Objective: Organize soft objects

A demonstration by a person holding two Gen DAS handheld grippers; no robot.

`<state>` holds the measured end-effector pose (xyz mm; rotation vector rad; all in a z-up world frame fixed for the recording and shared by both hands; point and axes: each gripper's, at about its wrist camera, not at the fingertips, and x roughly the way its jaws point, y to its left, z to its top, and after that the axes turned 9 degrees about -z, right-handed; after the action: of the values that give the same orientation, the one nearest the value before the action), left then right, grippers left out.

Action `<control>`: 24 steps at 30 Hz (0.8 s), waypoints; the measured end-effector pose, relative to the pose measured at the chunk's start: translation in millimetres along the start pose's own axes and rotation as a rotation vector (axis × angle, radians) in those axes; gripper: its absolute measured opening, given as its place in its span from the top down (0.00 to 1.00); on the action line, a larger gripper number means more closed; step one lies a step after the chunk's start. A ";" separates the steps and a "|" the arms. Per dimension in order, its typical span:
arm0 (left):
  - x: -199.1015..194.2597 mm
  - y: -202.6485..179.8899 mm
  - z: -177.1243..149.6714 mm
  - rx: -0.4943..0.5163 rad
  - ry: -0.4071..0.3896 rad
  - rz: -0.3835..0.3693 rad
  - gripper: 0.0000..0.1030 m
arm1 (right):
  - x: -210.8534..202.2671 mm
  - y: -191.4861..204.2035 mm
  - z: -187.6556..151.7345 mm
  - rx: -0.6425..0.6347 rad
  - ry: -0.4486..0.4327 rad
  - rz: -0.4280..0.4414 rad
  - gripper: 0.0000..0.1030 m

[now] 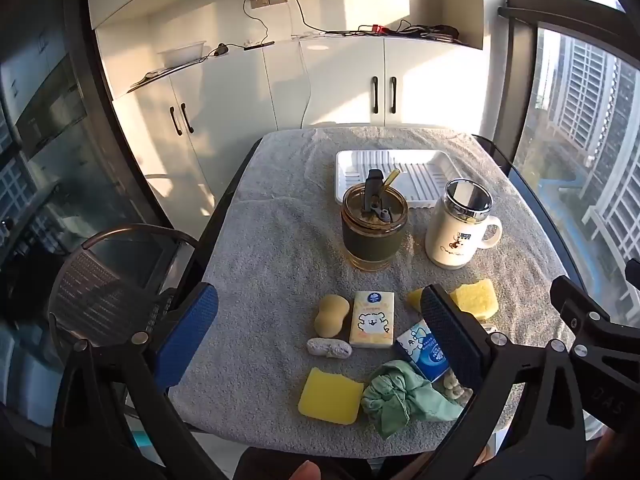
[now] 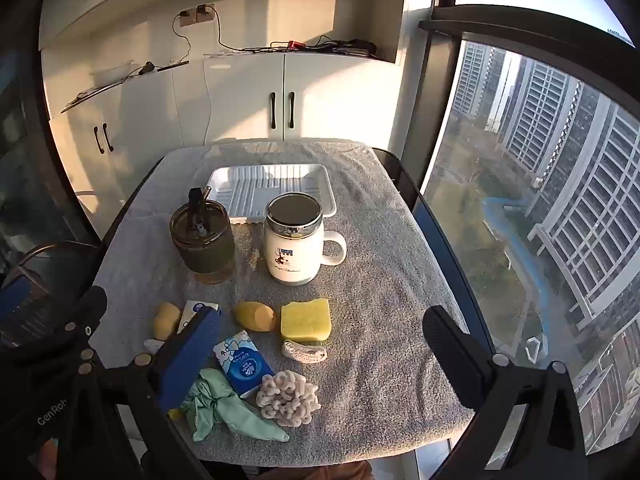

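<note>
— So, are the claws holding anything?
— No: left claw (image 1: 316, 332) and right claw (image 2: 320, 354) both gape, empty.
— The soft things?
— Cloth (image 2: 224, 408), sponge (image 2: 306, 319) and scrunchie (image 2: 288, 398) lie between the right fingers; the tray (image 2: 272, 188) sits far ahead.

A flat yellow sponge (image 1: 330, 397) lies at the near left, touching a crumpled green cloth (image 1: 396, 400). A cream knobbly scrunchie (image 2: 289, 398) sits right of the cloth. Farther back lie a peanut-shaped tan sponge (image 1: 330, 315), an oval yellow sponge (image 2: 255, 315) and a thick yellow sponge block (image 2: 306, 319). A small grey-white piece (image 1: 329, 347), perhaps fabric, and a white braided piece (image 2: 303, 351) lie between.
</note>
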<state>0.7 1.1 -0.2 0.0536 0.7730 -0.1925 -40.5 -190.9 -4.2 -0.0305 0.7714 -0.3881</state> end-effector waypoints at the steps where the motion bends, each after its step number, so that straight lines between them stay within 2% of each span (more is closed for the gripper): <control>1: 0.2 0.5 0.1 0.003 -0.001 0.002 0.01 | 0.0 -0.2 0.0 0.001 0.001 0.002 0.00; 5: 1.5 -7.7 -3.7 0.015 0.000 0.002 0.01 | 0.3 -0.2 0.0 -0.001 0.004 0.000 0.00; 24: -1.1 -2.7 0.4 0.015 -0.008 0.001 0.01 | -0.5 -1.5 0.9 0.004 0.008 0.009 0.00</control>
<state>-0.3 -1.4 1.0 0.0672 0.7640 -0.1970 -40.7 -192.2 -2.9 -0.0220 0.7784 -0.3812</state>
